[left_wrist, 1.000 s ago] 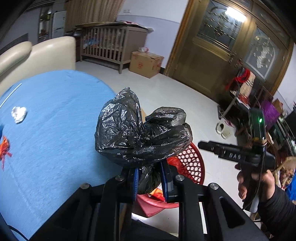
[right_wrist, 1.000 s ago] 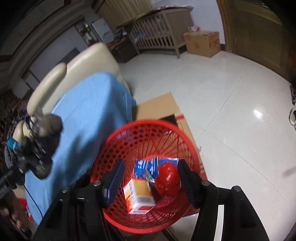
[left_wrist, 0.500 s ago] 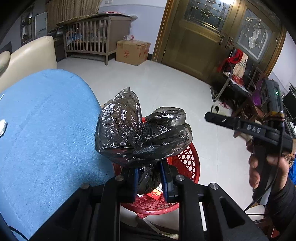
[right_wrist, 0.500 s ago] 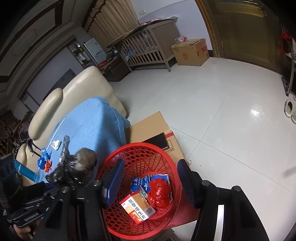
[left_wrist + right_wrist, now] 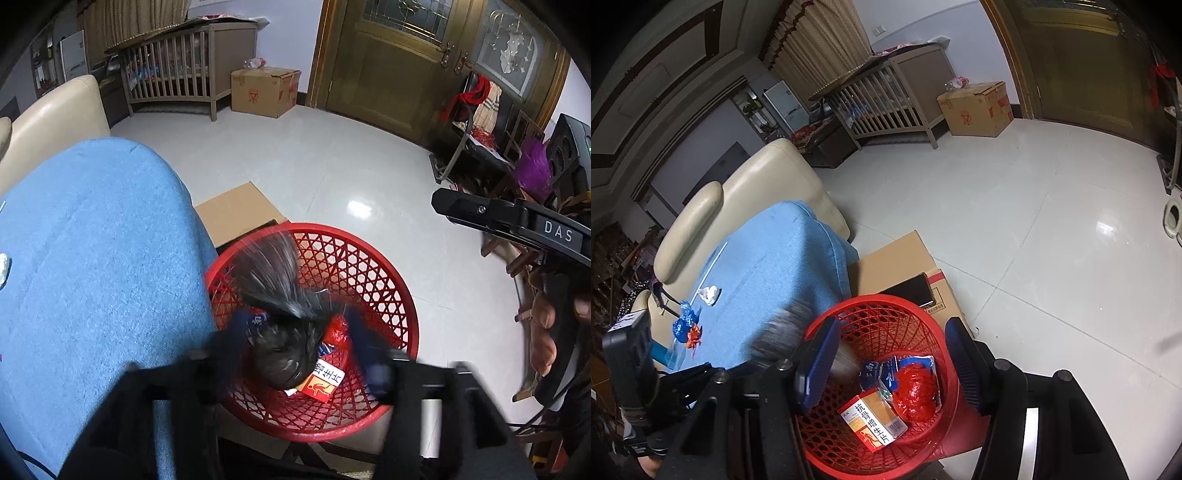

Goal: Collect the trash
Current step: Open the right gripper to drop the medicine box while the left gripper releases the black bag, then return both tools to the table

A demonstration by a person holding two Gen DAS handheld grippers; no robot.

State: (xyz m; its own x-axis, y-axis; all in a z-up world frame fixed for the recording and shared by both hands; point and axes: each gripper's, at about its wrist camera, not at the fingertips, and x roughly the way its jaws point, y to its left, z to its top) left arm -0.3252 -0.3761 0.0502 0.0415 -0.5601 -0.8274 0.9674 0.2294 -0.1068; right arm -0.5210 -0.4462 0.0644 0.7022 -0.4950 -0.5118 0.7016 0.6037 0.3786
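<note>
Lower centre of left wrist view: left gripper [image 5: 295, 343] jaws have just been opening, black bag [image 5: 280, 328] between them but loose, blurred, dropping into red basket [image 5: 402, 295]. Right gripper [image 5: 886, 363] partly open, holding nothing. Risk: bag clips rim near blue cloth [image 5: 92, 258] & spills; wrappers [image 5: 687, 326] left at frame's left.

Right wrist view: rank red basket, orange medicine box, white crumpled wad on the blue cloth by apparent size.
1. red basket
2. orange medicine box
3. white crumpled wad

The wad lies farther from the camera, so it may look smaller than it is.
</note>
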